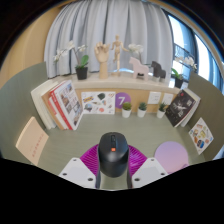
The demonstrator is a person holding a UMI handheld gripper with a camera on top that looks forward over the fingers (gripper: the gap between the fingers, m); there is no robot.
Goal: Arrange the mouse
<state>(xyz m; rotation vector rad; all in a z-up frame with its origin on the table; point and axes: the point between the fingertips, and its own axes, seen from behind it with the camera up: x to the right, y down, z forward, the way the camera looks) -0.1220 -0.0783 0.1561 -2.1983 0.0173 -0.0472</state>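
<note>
Mouse (112, 152): black w/ orange wheel, between the fingers, low over desk (90, 125); looks lifted for repositioning.
Gripper (113, 172): fingers closed on mouse sides, pads (92, 160) pressing both flanks, prob to carry w/o slip.
Purple disc (172, 155): just right of fingers, maybe target spot.
Beyond: books (62, 103), small pots (141, 107), shelf (125, 82) along back, well apart.

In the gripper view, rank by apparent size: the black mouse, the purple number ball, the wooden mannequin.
1. black mouse, between the tongs; it is nearest the camera, which inflates it.
2. wooden mannequin
3. purple number ball
The last two look close in size, so their order is unsure.
</note>
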